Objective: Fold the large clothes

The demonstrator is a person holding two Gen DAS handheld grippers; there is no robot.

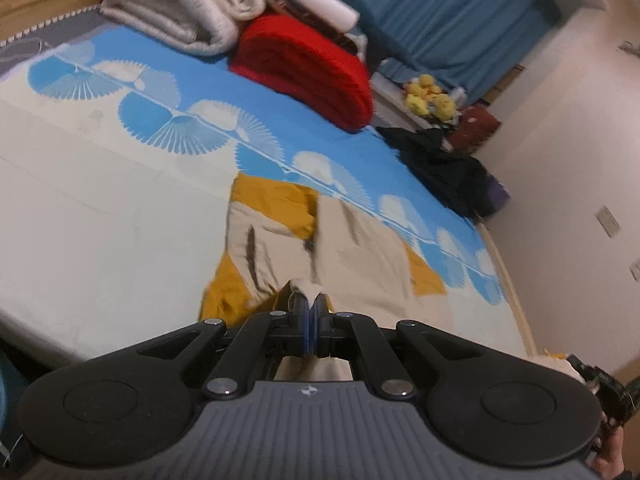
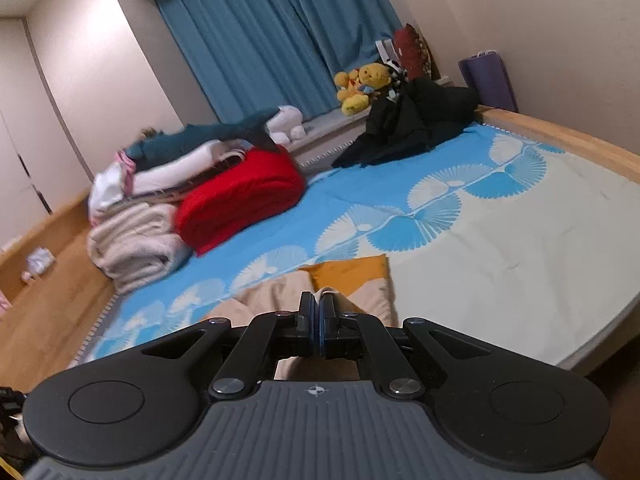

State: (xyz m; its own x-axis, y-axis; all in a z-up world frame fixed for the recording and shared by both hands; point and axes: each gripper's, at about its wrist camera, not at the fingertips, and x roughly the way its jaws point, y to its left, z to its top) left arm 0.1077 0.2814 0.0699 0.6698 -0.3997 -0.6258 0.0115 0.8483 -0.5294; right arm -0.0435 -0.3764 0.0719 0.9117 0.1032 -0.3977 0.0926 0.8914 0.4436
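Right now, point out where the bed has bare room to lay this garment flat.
Free: the cream half of the bedspread, beside the beige-and-mustard garment. Crowded: the blue half's far edge, with the towel stack, red blanket and black clothes.

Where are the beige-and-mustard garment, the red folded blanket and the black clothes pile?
beige-and-mustard garment (image 1: 360, 248): left wrist view, on its beige panel.
red folded blanket (image 2: 240, 196): right wrist view, on its top face.
black clothes pile (image 2: 408, 128): right wrist view, on the middle of the heap.
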